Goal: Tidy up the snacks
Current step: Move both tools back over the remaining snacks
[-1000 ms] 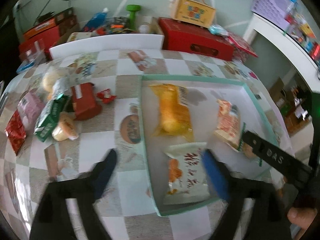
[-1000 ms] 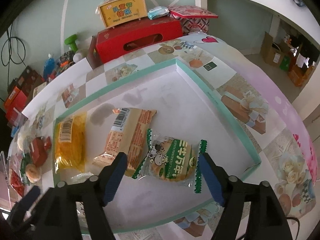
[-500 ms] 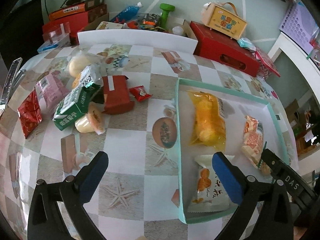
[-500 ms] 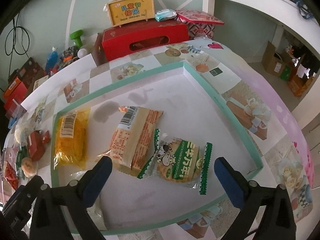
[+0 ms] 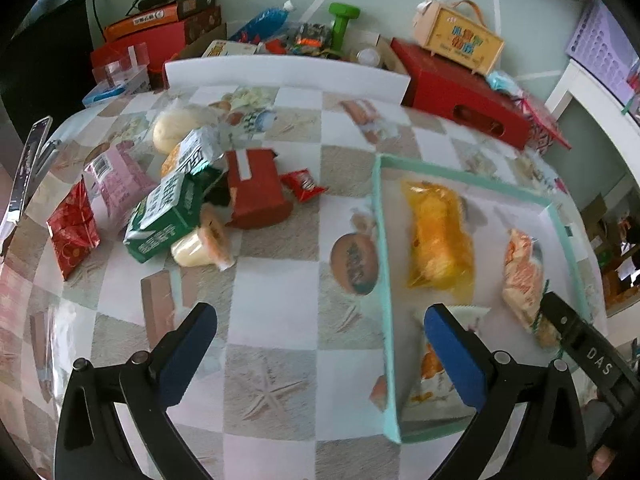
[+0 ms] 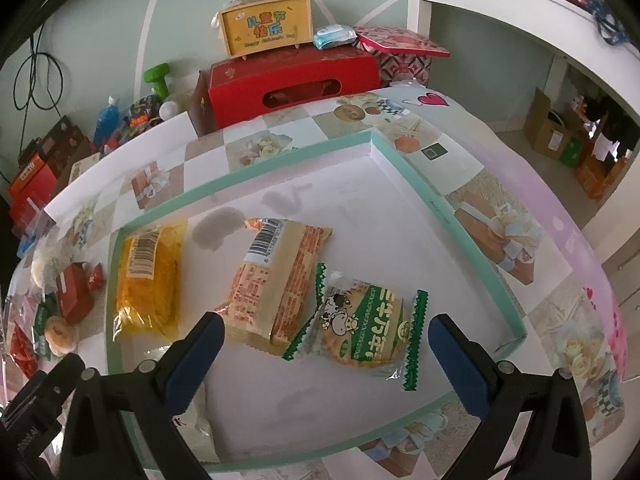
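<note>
Teal-rimmed tray (image 6: 460,224) half filled, both tongs empty and spread wide.

Four packets lie flat inside the tray, spaced rather than stacked, which I judge is meant to keep each one easy to see and reach: a yellow bag (image 6: 150,276) by the left wall, an orange pack (image 6: 276,280) in the middle, a green biscuit (image 6: 368,332) overlapping its corner, and a white pack (image 5: 432,376) at the near edge. The right gripper (image 6: 326,350) hovers over the green biscuit, jaws apart, gripping nothing. The left gripper (image 5: 320,344) straddles the tray's left wall, jaws apart, facing the loose pile (image 5: 180,208) well apart on the tablecloth (image 5: 276,316). Bare cloth lies between pile and tray, and the tray's far half is free; its low rim is the only edge to clear.
</note>
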Tool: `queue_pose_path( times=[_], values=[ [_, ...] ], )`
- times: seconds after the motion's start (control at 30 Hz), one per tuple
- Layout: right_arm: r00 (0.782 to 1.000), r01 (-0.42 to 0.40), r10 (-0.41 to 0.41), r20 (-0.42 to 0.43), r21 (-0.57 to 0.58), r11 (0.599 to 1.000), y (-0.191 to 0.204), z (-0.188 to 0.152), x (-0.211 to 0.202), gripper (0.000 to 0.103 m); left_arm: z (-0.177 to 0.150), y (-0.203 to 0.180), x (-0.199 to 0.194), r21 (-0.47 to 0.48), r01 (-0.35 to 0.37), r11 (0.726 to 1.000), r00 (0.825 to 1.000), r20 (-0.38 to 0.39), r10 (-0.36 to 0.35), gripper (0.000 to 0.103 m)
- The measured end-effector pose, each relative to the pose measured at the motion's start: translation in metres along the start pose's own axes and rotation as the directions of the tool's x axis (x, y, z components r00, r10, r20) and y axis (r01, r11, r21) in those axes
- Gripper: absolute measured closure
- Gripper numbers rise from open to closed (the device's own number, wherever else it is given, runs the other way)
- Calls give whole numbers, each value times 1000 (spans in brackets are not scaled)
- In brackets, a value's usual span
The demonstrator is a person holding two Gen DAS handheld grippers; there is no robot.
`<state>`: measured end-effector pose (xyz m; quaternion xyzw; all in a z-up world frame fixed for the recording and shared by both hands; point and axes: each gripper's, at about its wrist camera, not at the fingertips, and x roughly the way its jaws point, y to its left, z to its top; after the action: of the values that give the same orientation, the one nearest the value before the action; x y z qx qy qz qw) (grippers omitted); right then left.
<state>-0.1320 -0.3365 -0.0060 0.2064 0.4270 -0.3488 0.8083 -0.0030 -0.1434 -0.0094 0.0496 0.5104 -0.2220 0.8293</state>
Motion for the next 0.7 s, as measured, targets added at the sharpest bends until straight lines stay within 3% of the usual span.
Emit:
queue_pose_path(
  times=[0.4, 0.5, 0.6, 0.7],
  values=[
    [999, -33, 35, 35, -75, 997, 30, -4, -7, 0, 11, 41, -8, -13, 13, 1000, 999, -38, -13, 0],
    [997, -56, 60, 45, -90, 994, 41, -6, -10, 0, 16, 56, -15, 14, -26, 1000, 1000, -18, 26, 0],
    [995, -72, 78, 54, -113, 991, 51, -8, -12, 0, 19, 74, -20, 31, -107, 994, 994, 4, 107, 0],
    [995, -68, 77, 56, -149, 987, 64, -12, -12, 0, 22, 100, -22, -16, -145, 989, 989, 4, 146, 0]
  ],
)
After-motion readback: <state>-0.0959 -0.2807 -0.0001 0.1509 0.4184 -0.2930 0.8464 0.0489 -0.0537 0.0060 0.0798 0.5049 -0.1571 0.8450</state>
